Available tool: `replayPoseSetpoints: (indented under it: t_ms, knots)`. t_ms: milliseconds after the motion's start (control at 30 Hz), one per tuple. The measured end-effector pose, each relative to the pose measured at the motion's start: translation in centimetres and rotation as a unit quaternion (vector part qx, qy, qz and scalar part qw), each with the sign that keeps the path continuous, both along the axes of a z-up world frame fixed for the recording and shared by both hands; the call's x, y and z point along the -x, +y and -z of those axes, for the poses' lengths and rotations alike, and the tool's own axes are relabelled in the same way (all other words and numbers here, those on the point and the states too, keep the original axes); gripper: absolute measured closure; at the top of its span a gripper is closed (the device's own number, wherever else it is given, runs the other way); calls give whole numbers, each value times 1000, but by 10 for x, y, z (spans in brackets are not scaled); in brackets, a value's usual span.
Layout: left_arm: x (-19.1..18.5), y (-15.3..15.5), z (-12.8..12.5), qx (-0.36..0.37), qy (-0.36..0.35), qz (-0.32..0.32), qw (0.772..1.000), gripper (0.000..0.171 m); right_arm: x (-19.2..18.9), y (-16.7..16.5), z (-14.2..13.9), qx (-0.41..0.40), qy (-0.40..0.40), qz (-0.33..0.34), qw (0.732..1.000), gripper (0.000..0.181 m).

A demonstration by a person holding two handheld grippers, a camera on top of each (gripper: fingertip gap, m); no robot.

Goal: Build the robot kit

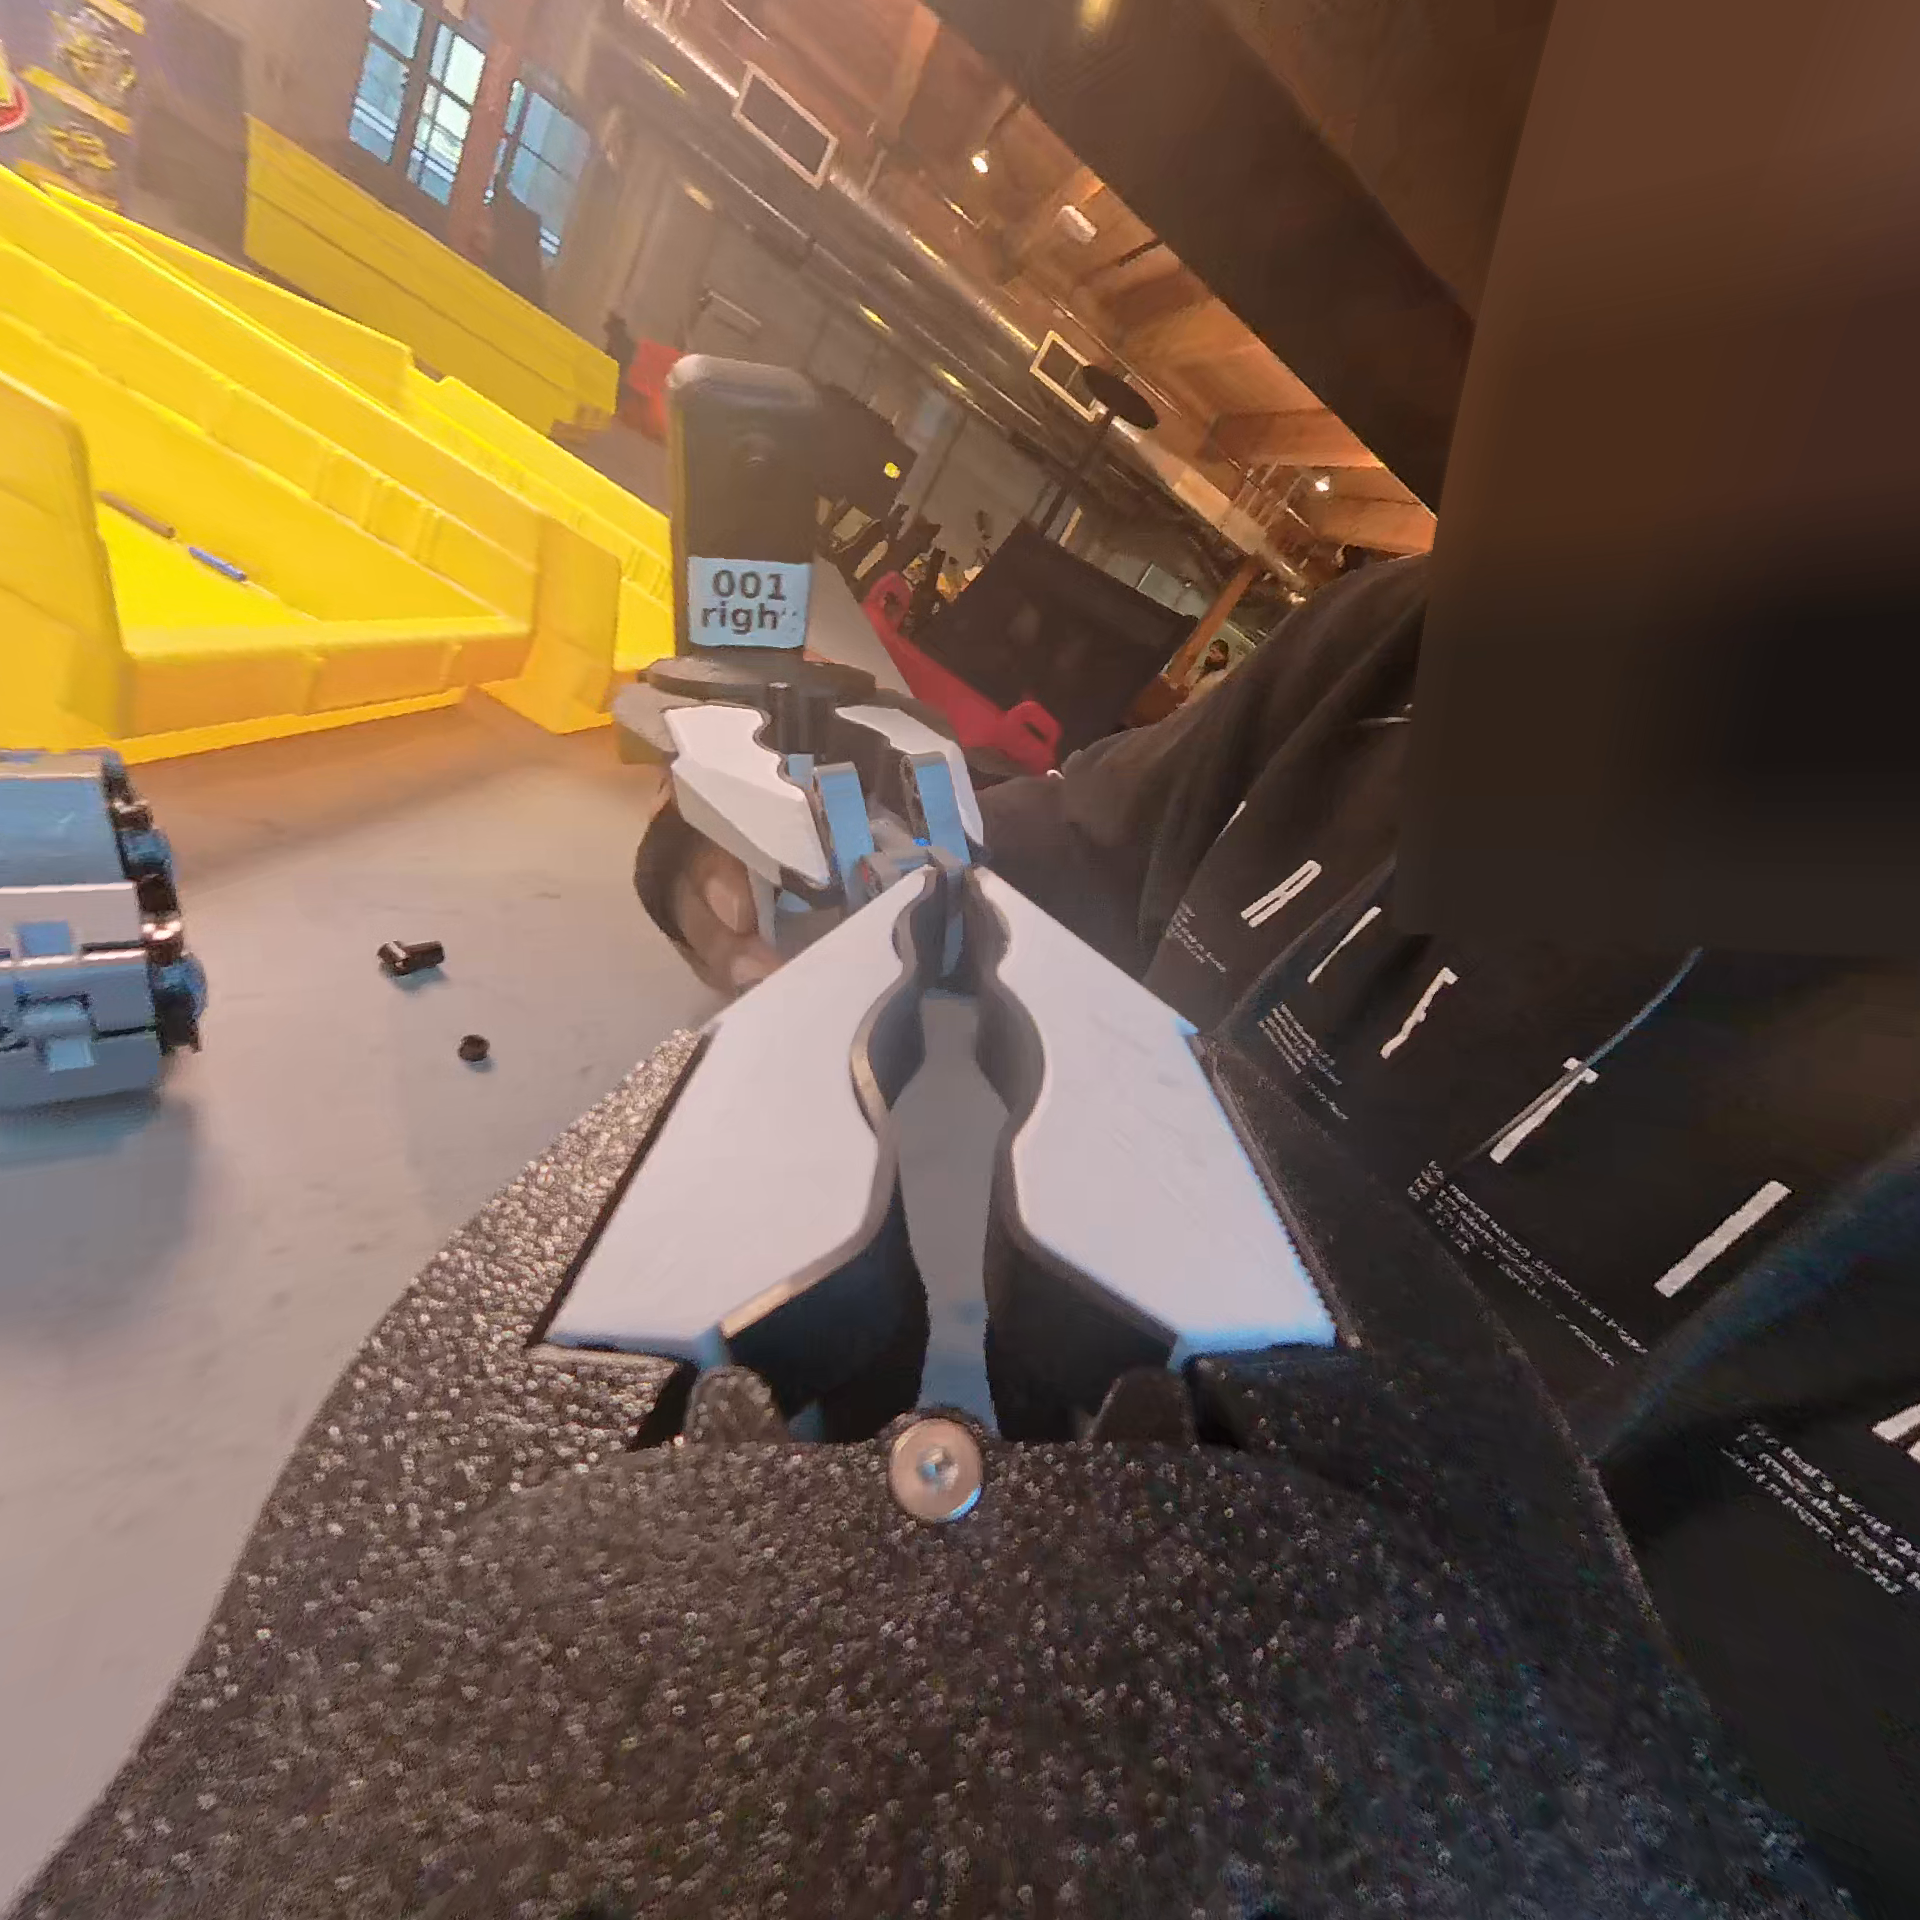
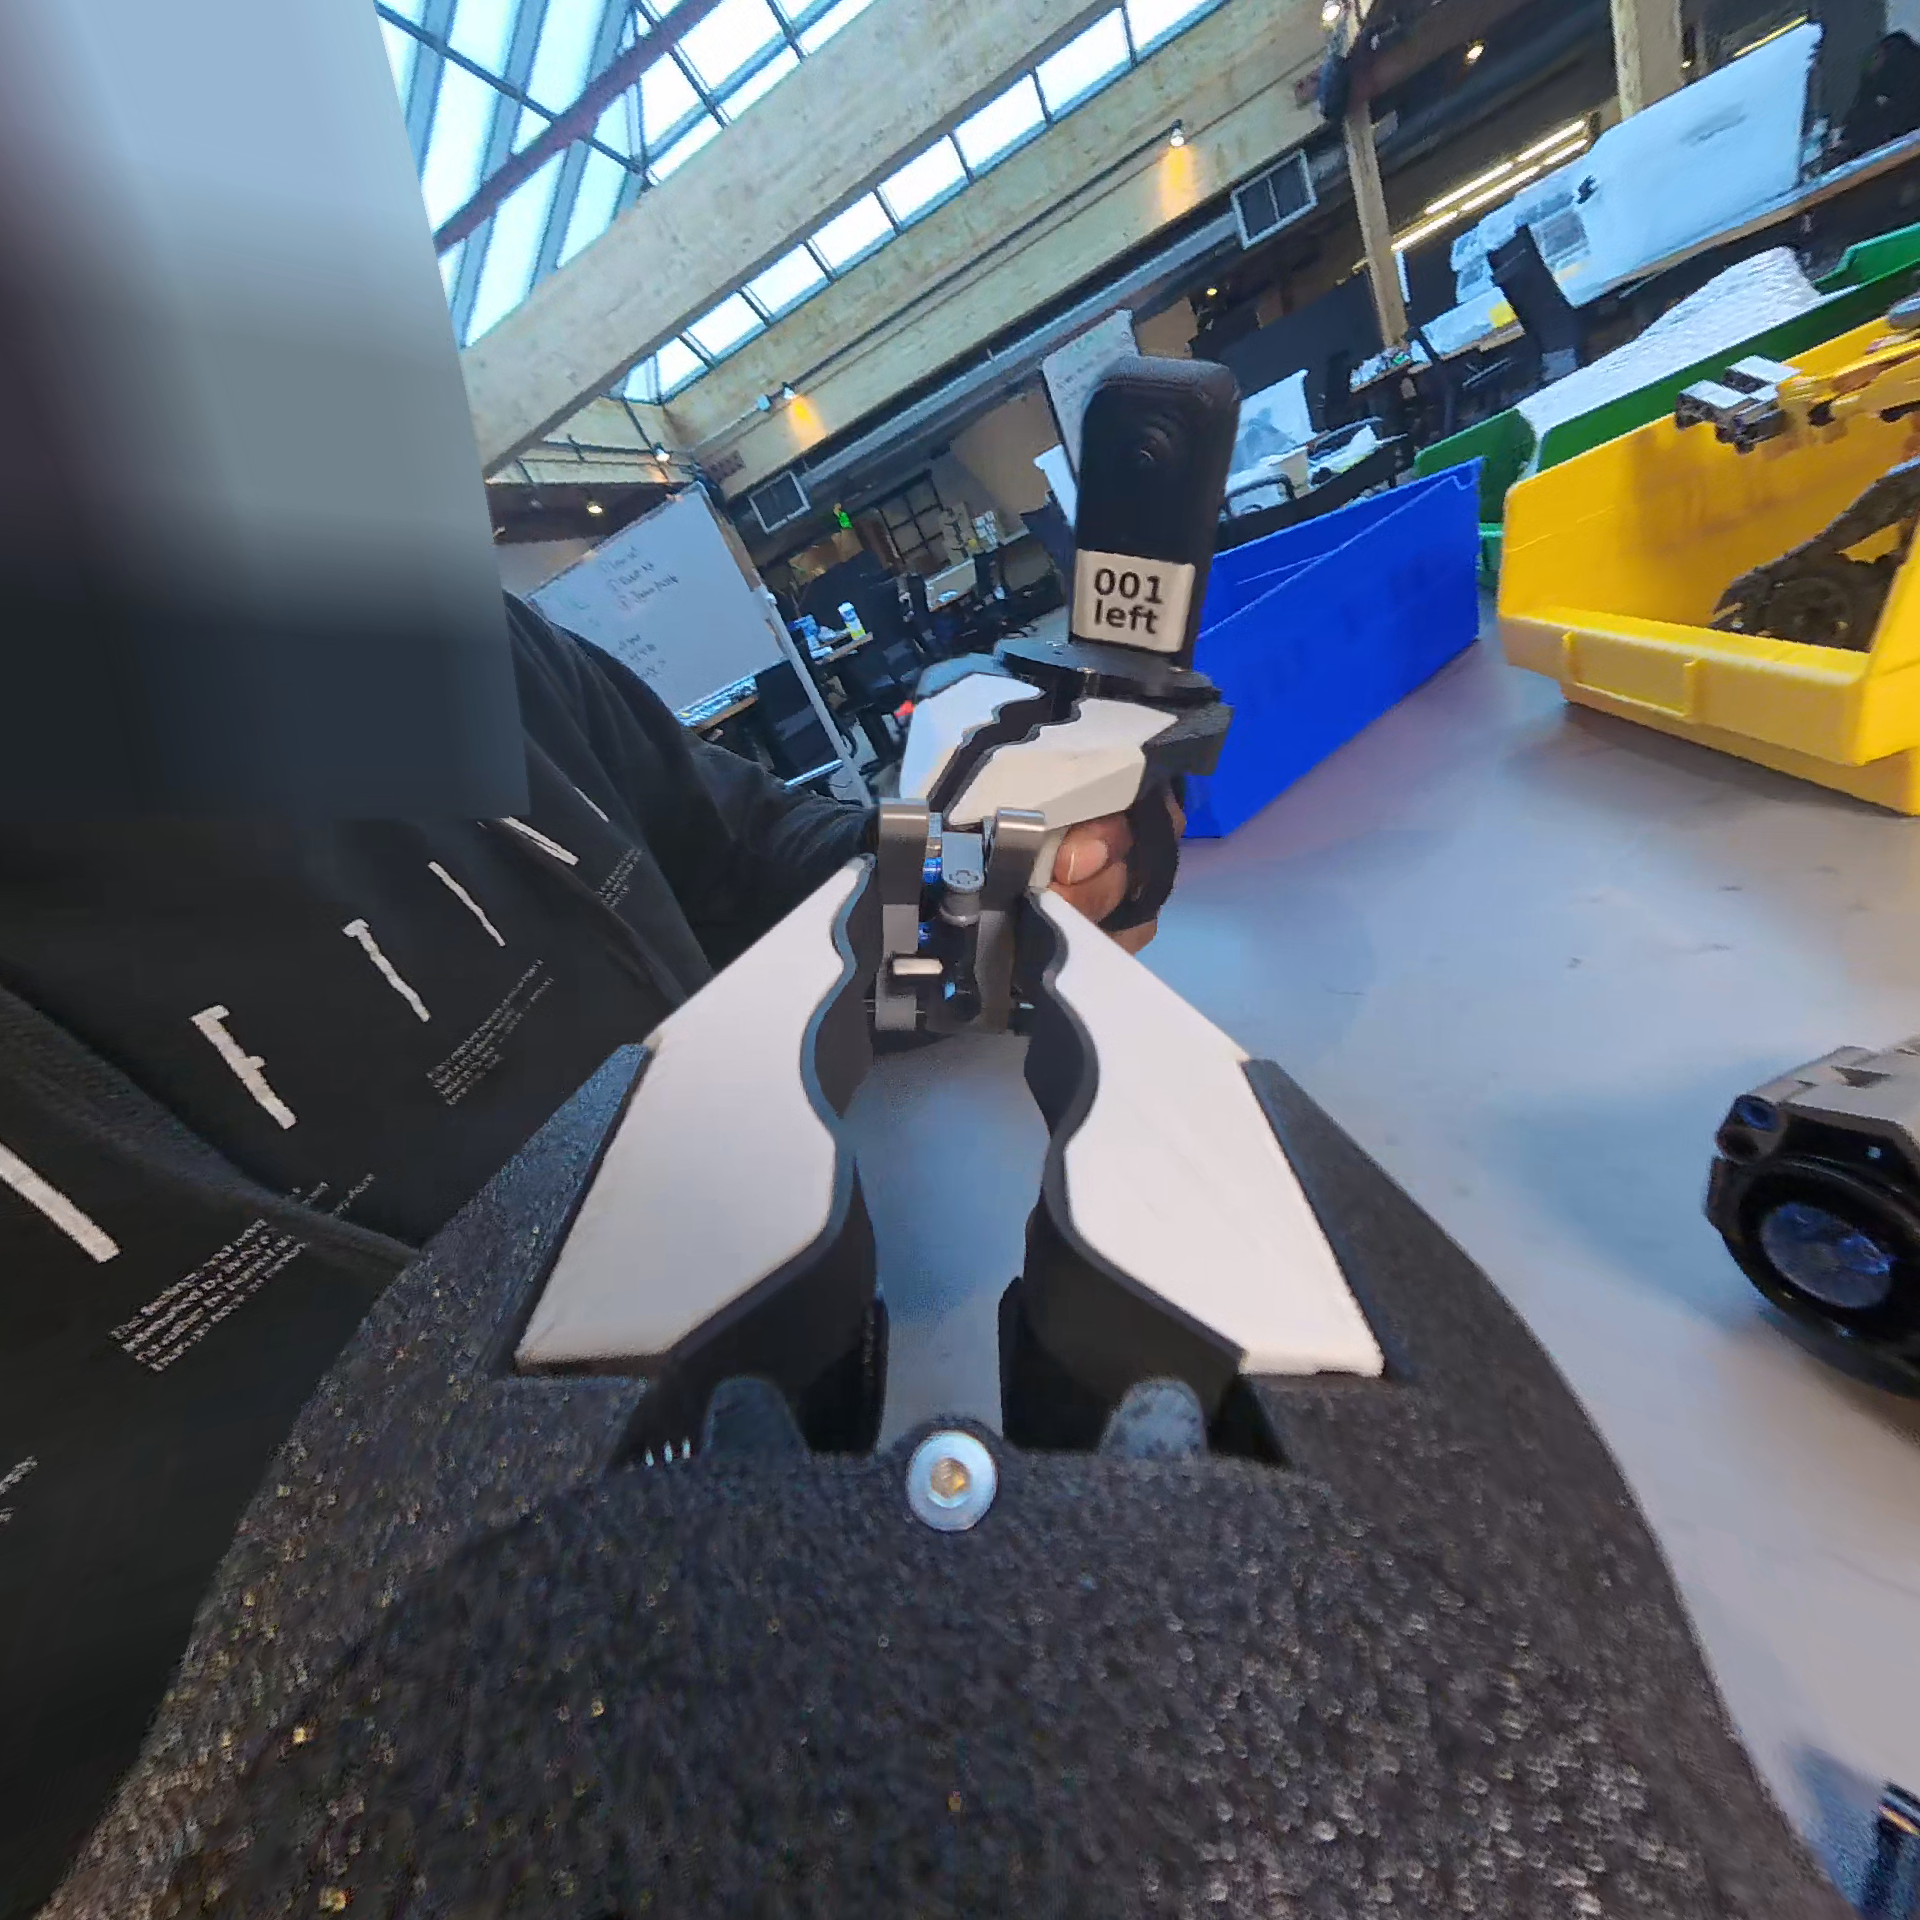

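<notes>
both tools, left tool (image 1: 948,883) and right tool (image 2: 951,925), clenched on one small grey bracket assembly (image 2: 940,935) between them

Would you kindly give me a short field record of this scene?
left tongs: shut on grey metal assembly
right tongs: shut on the same assembly, from the opposite side
table: grey; small black bits, grey block, black round part
bins: yellow bin, blue bin, farther back
</notes>
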State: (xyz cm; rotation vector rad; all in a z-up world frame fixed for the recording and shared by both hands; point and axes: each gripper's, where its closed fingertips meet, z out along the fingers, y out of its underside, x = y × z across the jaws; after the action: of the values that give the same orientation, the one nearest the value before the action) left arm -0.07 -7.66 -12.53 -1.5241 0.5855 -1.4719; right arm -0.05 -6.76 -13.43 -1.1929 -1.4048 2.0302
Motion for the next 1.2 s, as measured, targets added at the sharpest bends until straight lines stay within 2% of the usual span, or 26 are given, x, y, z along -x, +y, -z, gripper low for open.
replayPoseSetpoints:
  t_ms: [100,233,333,400,533,633,700,800,867,1067,1200]
  knots:
    - [0,-1,0,2,-8,5,1000,170,0,0,1,4,-3,-3,1000,159]
    - [6,10,8,14,1,-21,1000,170,7,10,8,32,-37,15,999,157]
    - [7,13,11,-13,36,-36,999,169,8,14,12,52,-58,22,997,157]
    - [9,14,13,-50,77,-57,994,165,11,16,14,98,-78,17,992,157]
    - [8,13,21,-136,183,-91,969,151,12,20,19,182,-106,5,977,156]
    - [9,13,25,-185,243,-112,946,150,13,19,22,217,-121,-7,969,156]
    - [13,15,21,-220,262,-138,929,149,12,19,23,244,-131,-16,961,155]
    - [25,18,7,-234,252,-165,924,143,10,25,26,277,-140,-21,950,155]
    - [27,21,17,-231,287,-164,915,138,11,24,27,280,-142,-25,949,155]
    - [14,20,44,-256,368,-141,883,144,13,9,31,287,-159,-49,943,155]
    - [11,17,50,-273,402,-131,864,155,13,8,34,286,-170,-51,942,155]
